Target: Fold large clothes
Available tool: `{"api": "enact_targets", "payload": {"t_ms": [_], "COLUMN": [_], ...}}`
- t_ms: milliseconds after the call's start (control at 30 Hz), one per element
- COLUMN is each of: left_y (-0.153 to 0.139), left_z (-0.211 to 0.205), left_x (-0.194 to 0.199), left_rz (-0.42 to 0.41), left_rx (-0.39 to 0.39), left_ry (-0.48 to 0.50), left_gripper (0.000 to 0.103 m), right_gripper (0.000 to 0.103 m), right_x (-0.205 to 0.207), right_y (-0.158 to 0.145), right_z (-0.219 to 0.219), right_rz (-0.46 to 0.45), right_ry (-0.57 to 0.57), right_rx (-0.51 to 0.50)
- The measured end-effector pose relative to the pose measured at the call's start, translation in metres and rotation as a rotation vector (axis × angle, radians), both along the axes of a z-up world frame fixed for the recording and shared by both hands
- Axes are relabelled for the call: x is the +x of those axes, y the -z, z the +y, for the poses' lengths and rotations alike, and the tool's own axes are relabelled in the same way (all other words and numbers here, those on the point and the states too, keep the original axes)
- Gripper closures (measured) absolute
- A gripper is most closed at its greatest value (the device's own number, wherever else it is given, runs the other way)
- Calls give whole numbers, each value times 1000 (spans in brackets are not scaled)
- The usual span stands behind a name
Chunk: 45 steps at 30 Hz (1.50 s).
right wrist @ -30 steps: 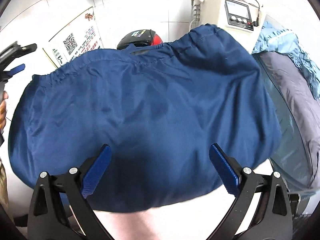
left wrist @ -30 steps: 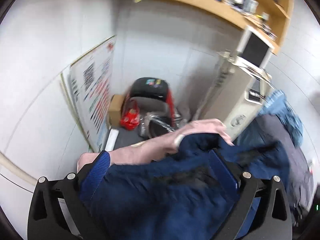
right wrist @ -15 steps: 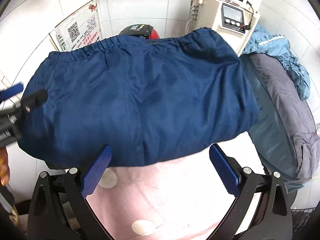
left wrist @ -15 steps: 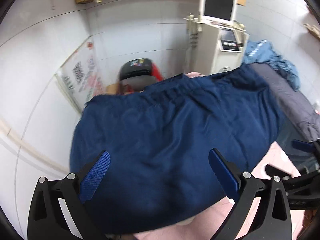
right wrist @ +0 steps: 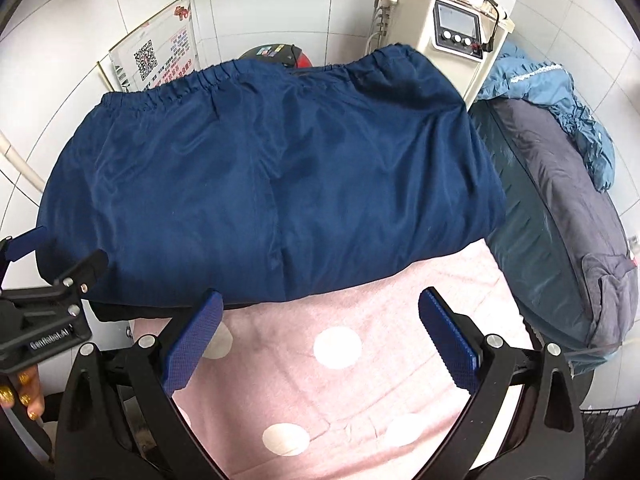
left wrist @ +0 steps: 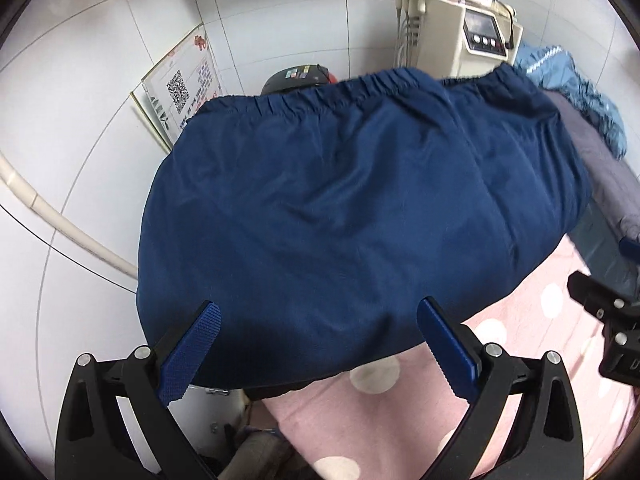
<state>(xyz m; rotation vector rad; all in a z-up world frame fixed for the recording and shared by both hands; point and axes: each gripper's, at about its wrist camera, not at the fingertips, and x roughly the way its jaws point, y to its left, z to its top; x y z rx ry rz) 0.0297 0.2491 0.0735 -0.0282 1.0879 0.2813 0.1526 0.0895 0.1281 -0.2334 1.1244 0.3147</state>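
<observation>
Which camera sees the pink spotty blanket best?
The right wrist view: the pink spotty blanket fills its lower half, several dots showing. The left wrist view catches only a strip of it, lower right, mostly hidden by the blue garment.

Cream machine (right wrist: 448,36) beside tiled wall (right wrist: 260,4), poster (right wrist: 160,56).

- I see the navy garment (right wrist: 272,176) as smooth woven cloth with a faint sheen.
- The pink dotted cover (right wrist: 340,392) looks like soft, matt towelling.
- My right claw (right wrist: 320,336) has matt black plastic arms and rough blue pads (right wrist: 448,340).
- The wall tiles (left wrist: 280,12) look glossy.
</observation>
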Motion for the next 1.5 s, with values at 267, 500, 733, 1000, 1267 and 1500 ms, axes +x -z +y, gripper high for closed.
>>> {"api": "enact_targets", "payload": {"t_ms": [267, 500, 733, 1000, 1267, 1500], "left_y": [10, 10, 9, 11, 12, 10], "left_z": [2, 3, 2, 5, 4, 4], "left_x": [1, 3, 4, 3, 3, 3], "left_rz": [35, 38, 39, 44, 48, 42], "left_rx": [-12, -6, -3, -8, -8, -10], "left_ry": [-13, -10, -13, -25, -26, -27], "left_gripper": [7, 6, 6, 7, 7, 7], "right_gripper": [6, 6, 6, 6, 6, 6], "right_x": [0, 4, 3, 5, 6, 7], "right_y": [8, 9, 11, 12, 15, 17], "right_z": [3, 1, 4, 5, 4, 3], "right_rz": [12, 24, 27, 30, 36, 38], "right_ry": [-9, 9, 2, 7, 11, 17], "right_rx": [-26, -8, -12, -18, -22, -24]}}
